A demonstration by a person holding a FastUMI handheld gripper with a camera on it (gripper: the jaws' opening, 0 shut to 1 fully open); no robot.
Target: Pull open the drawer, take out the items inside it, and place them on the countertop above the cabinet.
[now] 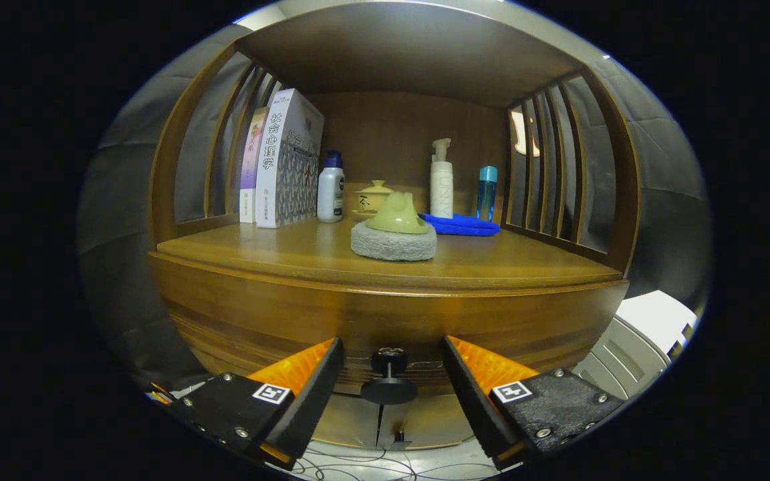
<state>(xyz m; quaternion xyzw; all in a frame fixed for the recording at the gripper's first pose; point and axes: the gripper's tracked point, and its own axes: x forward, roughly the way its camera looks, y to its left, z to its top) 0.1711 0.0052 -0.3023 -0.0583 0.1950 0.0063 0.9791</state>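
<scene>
A wooden cabinet stands ahead with its drawer front closed. The drawer's dark round knob sits between my two fingers, which stand apart on either side without touching it. My gripper is open, close to the drawer front and level with the knob. Above the drawer lies the wooden countertop. The drawer's contents are hidden.
On the countertop: a round grey scrubbing pad with a green handle near the front, a blue cloth, books at the left, a white bottle, a small lidded pot, a pump bottle, a blue-capped bottle. Slatted side panels flank the shelf. Cables lie on the floor below.
</scene>
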